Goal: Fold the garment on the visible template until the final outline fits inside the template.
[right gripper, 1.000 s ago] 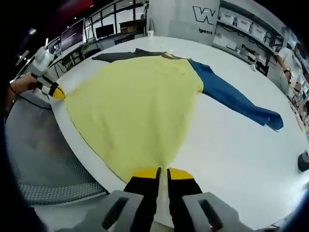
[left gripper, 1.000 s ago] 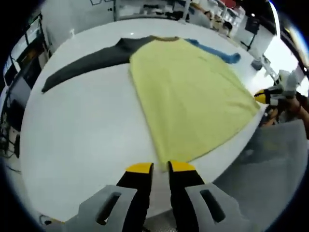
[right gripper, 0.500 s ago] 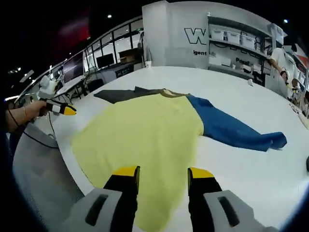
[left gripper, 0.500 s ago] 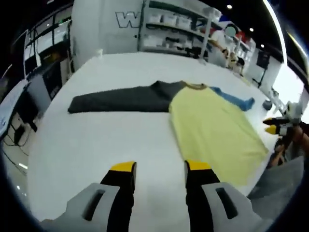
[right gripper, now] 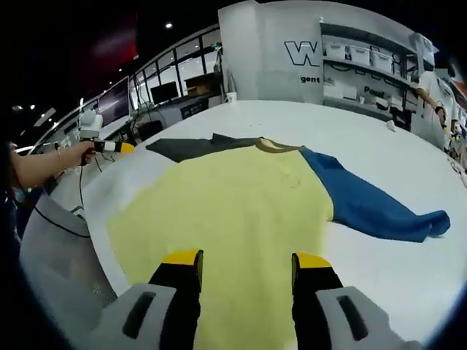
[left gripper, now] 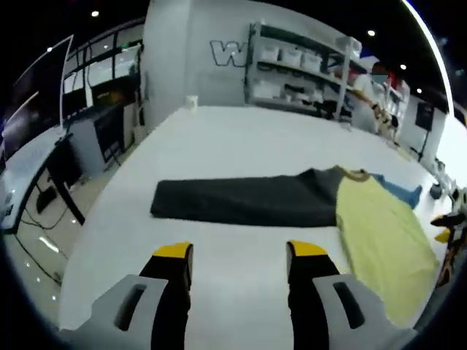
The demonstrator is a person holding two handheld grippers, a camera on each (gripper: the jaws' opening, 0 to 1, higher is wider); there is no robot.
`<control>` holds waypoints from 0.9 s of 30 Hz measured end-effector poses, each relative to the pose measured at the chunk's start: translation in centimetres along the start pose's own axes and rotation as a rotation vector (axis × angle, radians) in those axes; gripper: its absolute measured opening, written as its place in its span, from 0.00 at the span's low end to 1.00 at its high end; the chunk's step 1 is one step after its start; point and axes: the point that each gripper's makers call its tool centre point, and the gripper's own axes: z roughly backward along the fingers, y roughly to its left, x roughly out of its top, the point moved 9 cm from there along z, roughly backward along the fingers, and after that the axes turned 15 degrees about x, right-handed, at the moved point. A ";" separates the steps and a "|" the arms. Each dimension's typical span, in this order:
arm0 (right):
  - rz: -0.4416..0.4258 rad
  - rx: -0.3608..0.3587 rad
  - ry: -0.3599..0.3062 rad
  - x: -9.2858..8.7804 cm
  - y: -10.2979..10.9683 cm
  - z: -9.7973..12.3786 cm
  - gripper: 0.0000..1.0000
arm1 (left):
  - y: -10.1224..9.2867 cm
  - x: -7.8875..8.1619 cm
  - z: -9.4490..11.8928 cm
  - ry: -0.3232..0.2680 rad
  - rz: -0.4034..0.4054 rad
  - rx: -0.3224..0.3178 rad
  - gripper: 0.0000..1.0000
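Lying flat at twelve o'clock of the right gripper (right gripper: pixel 245 261), the shirt (right gripper: pixel 233 211) goes ungrasped; left gripper (left gripper: pixel 237 251) also released.

a large "w" on the back wall (right gripper: pixel 306 52), with partial small letters "gent" beneath.

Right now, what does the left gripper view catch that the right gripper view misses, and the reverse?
Left gripper view: the long dark grey sleeve at full length, and dark monitors beside the table. Right gripper view: the whole blue sleeve, and a hand holding the left claw. Both: the yellow shirt body, the white round table, wall shelving, and open claws.
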 end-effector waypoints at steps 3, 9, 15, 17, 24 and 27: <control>-0.005 0.000 0.004 -0.1 0.2 -0.5 0.51 | 0.3 0.2 -0.9 0.020 0.007 0.029 0.50; -0.011 0.014 0.018 0.0 0.0 -0.6 0.61 | 1.1 0.6 -2.3 0.027 0.019 0.053 0.52; 0.016 0.023 0.041 0.2 0.6 0.3 0.73 | 2.4 0.5 -3.4 0.039 0.045 0.121 0.52; 0.016 0.023 0.041 0.2 0.6 0.6 0.75 | 2.6 0.5 -3.6 0.044 0.039 0.128 0.50; 0.014 -0.003 0.032 0.9 0.3 1.9 0.78 | 1.9 -0.1 -3.7 0.070 0.114 0.102 0.47; 0.020 -0.019 0.022 1.4 0.2 2.2 0.78 | 1.8 -0.4 -3.5 0.072 0.114 0.124 0.46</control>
